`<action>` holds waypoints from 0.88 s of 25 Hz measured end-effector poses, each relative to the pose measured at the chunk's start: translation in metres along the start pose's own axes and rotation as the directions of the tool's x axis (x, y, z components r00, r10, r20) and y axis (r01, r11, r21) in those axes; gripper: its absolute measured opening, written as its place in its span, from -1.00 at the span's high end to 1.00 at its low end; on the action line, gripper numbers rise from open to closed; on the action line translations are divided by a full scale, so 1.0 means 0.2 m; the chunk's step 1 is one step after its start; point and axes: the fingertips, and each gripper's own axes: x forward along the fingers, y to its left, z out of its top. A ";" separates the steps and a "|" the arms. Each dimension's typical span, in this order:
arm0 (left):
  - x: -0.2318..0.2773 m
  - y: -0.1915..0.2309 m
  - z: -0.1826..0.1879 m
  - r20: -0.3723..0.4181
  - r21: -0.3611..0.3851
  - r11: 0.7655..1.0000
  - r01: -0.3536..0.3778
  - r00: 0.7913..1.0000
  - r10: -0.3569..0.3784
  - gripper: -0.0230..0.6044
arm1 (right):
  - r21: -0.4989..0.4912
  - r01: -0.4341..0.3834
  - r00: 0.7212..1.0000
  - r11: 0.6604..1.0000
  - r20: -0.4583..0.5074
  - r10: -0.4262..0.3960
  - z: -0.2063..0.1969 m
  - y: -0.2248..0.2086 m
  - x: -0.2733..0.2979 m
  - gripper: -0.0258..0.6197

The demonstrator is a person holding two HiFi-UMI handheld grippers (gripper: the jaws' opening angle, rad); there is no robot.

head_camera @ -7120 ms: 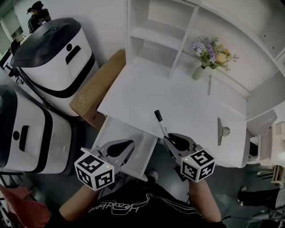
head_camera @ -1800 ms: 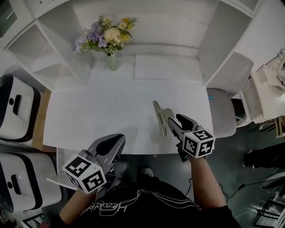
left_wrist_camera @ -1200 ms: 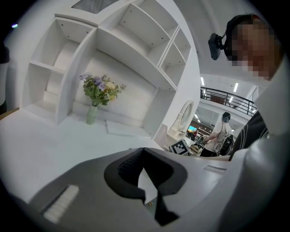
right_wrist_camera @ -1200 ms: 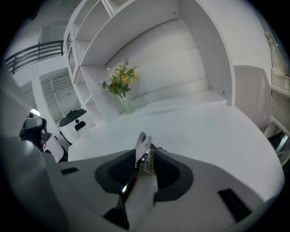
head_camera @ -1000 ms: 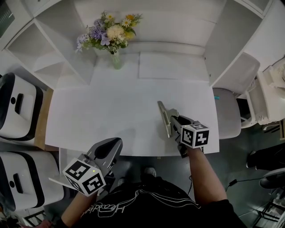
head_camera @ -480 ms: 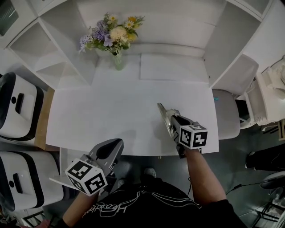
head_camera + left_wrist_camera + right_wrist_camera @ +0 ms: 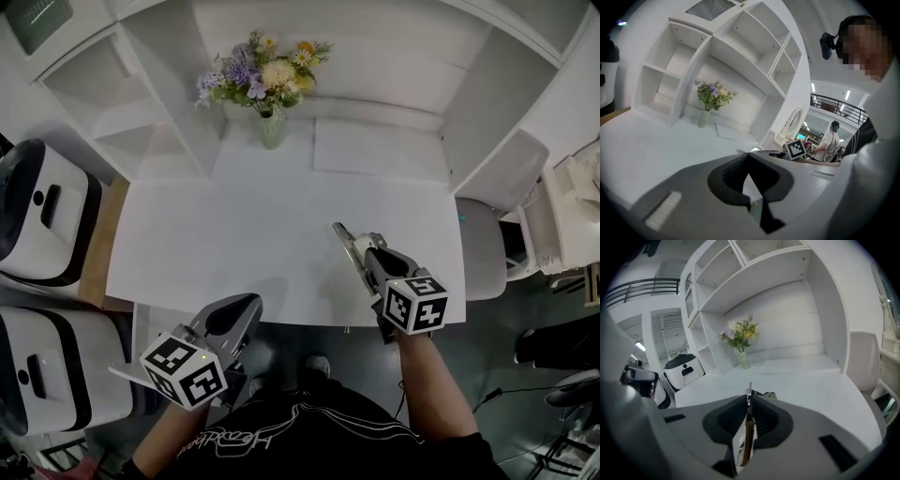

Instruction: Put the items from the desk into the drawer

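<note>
My right gripper (image 7: 366, 251) is shut on a flat metal tool (image 7: 345, 246) over the right front part of the white desk (image 7: 234, 244). In the right gripper view the tool's thin blade (image 7: 749, 401) stands on edge between the jaws (image 7: 749, 414). Whether the tool still touches the desk I cannot tell. My left gripper (image 7: 242, 307) hangs below the desk's front edge, beside the open white drawer (image 7: 152, 328). Its jaws meet at the tips (image 7: 749, 158) with nothing between them. The drawer's inside is mostly hidden.
A vase of flowers (image 7: 270, 127) stands at the back of the desk, with a white sheet (image 7: 375, 150) to its right. Shelves rise behind and on both sides. A grey chair (image 7: 483, 248) is at the right; two white-and-black machines (image 7: 42, 211) and a cardboard box (image 7: 98, 239) are at the left.
Seven seconds ago my right gripper held a black marker near the drawer; since then it has closed on the metal tool at the desk's right. The left gripper stayed by the drawer.
</note>
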 end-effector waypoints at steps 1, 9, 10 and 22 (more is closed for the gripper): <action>-0.02 0.00 0.01 0.008 -0.004 1.000 0.007 1.000 -0.007 0.90 | -0.006 -0.010 1.000 1.000 0.011 0.010 0.02 0.04 -0.02 0.79; -0.21 0.04 0.06 0.050 -0.026 1.000 -0.006 0.999 0.007 0.90 | -0.085 -0.124 0.988 0.989 0.085 0.132 0.19 0.43 -0.15 0.79; -0.24 0.05 0.06 0.052 -0.028 1.000 -0.011 0.999 0.013 0.90 | -0.102 -0.140 0.985 0.985 0.090 0.149 0.20 0.49 -0.16 0.79; -0.68 0.21 0.02 0.114 -0.024 0.997 -0.074 0.991 0.076 0.90 | -0.214 -0.311 0.940 0.926 0.078 0.333 0.22 1.19 -0.21 0.79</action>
